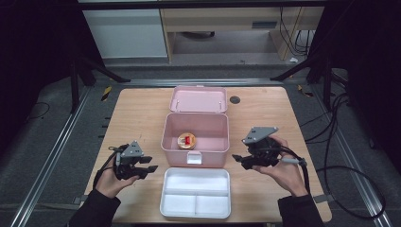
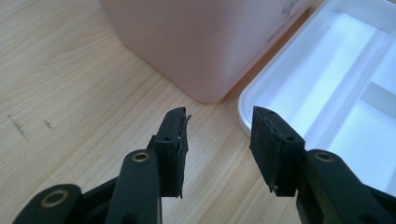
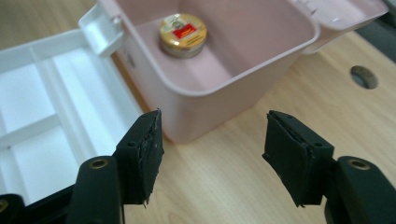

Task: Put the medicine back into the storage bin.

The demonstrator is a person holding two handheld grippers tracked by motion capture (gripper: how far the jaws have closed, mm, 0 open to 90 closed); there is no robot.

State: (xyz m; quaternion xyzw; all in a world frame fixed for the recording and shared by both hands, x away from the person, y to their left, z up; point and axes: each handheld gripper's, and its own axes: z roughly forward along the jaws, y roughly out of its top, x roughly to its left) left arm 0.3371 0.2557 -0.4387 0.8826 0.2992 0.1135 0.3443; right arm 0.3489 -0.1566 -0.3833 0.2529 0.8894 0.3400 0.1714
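A pink box (image 1: 195,133) is seen open at the middle of the table (image 1: 137,113), its lid (image 1: 198,99) laid back on the far side. A small round tin (image 1: 187,140) with a gold and red top lies on the box floor, near the front wall; its label cannot be read. A white latch (image 1: 193,158) sits on that front wall. Just near of the box, perhaps touching it, a white tray (image 1: 195,192) with three compartments is set. The left gripper (image 1: 148,163) is held left of the tray's far corner, jaws apart with nothing between them. The right gripper (image 1: 239,160) is held right of the box's near corner, likewise parted and empty. A round hole (image 1: 234,100) is seen in the table right of the lid.
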